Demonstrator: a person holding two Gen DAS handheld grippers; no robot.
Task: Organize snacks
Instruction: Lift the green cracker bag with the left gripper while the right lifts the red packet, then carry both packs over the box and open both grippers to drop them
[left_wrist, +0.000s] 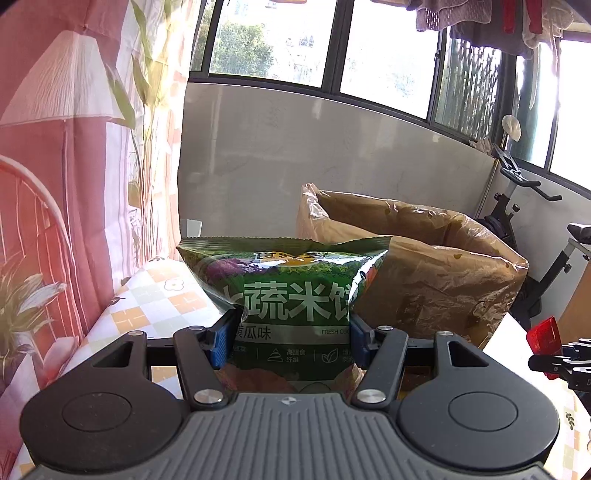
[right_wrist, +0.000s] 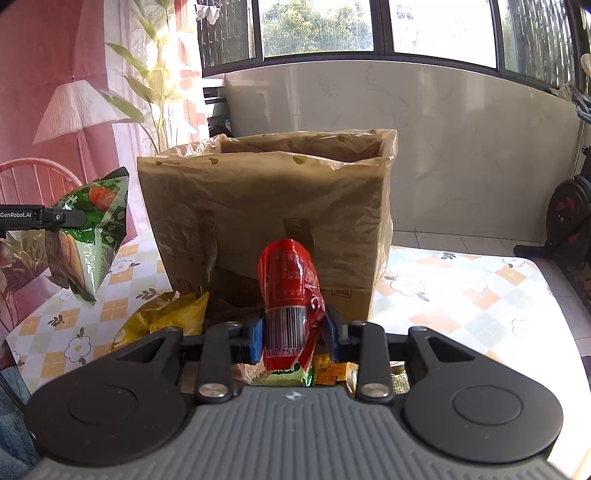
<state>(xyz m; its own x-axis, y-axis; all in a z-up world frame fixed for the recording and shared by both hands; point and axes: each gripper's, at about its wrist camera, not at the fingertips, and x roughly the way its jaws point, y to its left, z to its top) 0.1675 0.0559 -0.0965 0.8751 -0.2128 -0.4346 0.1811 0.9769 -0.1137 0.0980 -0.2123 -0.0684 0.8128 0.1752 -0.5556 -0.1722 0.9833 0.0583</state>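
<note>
Holding a green snack bag (left_wrist: 284, 295) clamped low in the left gripper (left_wrist: 288, 339) and a red packet (right_wrist: 290, 291) pinched in the right gripper (right_wrist: 293, 334), both above the bench (right_wrist: 461, 295) near the lined box (right_wrist: 273, 206), the person carries light, crinkly, probably slippery packs, best gripped at the sealed edges.

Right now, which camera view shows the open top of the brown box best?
The right wrist view: the brown box stands whole, its lined opening visible. In the left wrist view the green snack bag hides part of the brown box.
</note>
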